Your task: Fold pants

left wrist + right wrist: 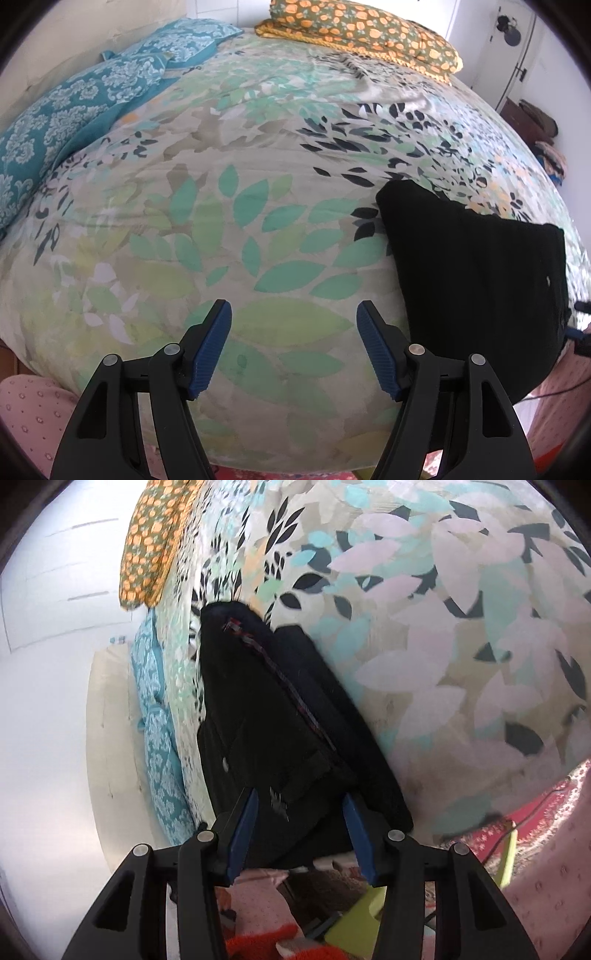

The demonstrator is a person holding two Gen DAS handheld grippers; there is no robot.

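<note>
Leaf-print bed (pixel 258 229): black pants (pixel 273 720) between open right jaws; left jaws open, empty

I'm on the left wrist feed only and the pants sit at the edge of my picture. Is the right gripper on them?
Observer: The right gripper has its jaws open, one on each side of the near end of the black pants; they have not closed on the cloth.
Operator: Are the pants folded at all?
Observer: Layers overlap, and a thin striped seam runs along the top layer, away from the gripper.
Operator: What lies beyond them on that side?
Observer: The orange flowered pillow is at the far end of the bed, past the pants.
Operator: And under the right gripper?
Observer: Past the bed's edge, a red patterned rug on the floor.
</note>
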